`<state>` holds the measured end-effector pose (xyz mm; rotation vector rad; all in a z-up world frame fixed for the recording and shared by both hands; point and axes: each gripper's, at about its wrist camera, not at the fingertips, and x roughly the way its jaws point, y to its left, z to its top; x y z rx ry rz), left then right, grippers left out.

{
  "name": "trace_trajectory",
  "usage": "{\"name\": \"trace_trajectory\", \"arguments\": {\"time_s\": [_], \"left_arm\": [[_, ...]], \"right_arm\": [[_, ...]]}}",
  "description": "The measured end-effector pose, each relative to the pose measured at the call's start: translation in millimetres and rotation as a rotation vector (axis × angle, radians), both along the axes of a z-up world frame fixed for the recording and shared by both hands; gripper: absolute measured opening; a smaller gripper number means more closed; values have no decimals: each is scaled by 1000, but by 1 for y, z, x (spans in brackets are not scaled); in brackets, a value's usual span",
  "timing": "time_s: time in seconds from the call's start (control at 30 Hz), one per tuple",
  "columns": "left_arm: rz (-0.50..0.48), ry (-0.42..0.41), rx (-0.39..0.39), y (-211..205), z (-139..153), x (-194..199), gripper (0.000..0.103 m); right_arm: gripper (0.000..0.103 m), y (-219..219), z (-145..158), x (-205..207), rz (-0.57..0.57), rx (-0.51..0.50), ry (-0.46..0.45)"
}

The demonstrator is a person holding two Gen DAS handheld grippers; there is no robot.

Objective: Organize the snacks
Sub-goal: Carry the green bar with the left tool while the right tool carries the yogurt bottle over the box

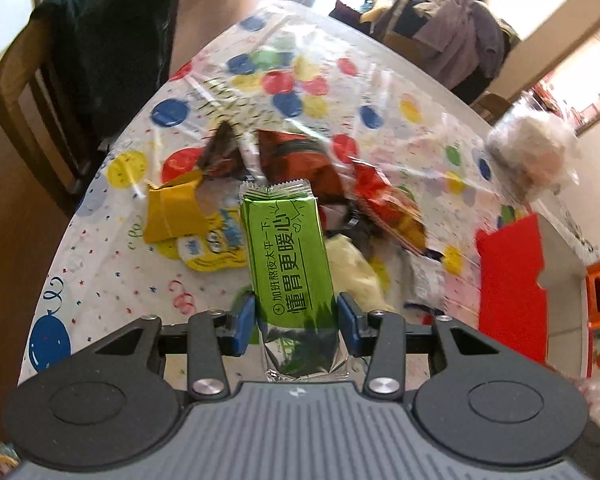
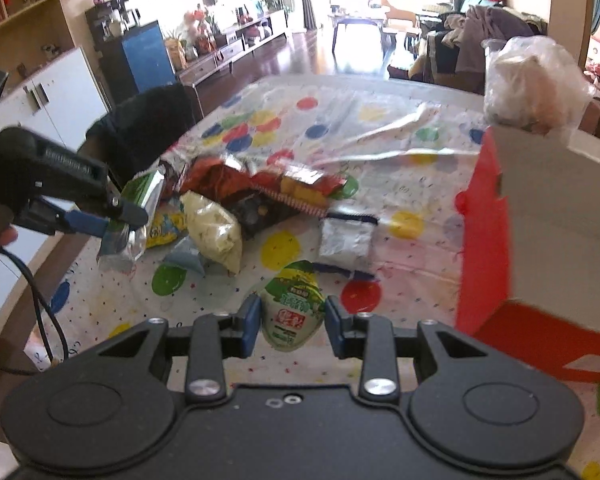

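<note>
My left gripper is shut on a green foil snack bar with black lettering, held above the table; it also shows in the right wrist view as the left gripper with the green bar. My right gripper is shut on a small green-and-white snack pouch, lifted off the cloth. A pile of snacks lies mid-table: a yellow packet, a red-brown bag, a red packet, a pale yellow bag and a silver packet.
A red-and-white cardboard box stands open at the table's right side, with a clear plastic bag behind it. The table wears a balloon-print cloth. A wooden chair with a dark garment stands at the left edge.
</note>
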<state>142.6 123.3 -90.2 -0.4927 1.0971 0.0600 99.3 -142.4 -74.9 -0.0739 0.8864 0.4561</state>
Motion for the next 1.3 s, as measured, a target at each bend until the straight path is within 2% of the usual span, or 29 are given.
{"name": "trace_trajectory", "arguments": {"time_s": [0.3,0.6,0.87,1.03,1.3], "left_arm": [[-157,-96,70,-87,41,-4,43],[-362,-139,99,-194,54,18,43],[-502,-141,130,-279,52,44,43],[-556,-122,155,-322,44,69,43],[-624,-64,209,-375,22,103,43]], "right_arm": [[33,-68,31,4,-38,16,-78],[33,-151,34,28,-155,16,-91],[33,-207,23,52,-234,-30,-90],[33,-234,14,67,-264,-78,-81],[34,-261,-4,95,-271,-106,-2]]}}
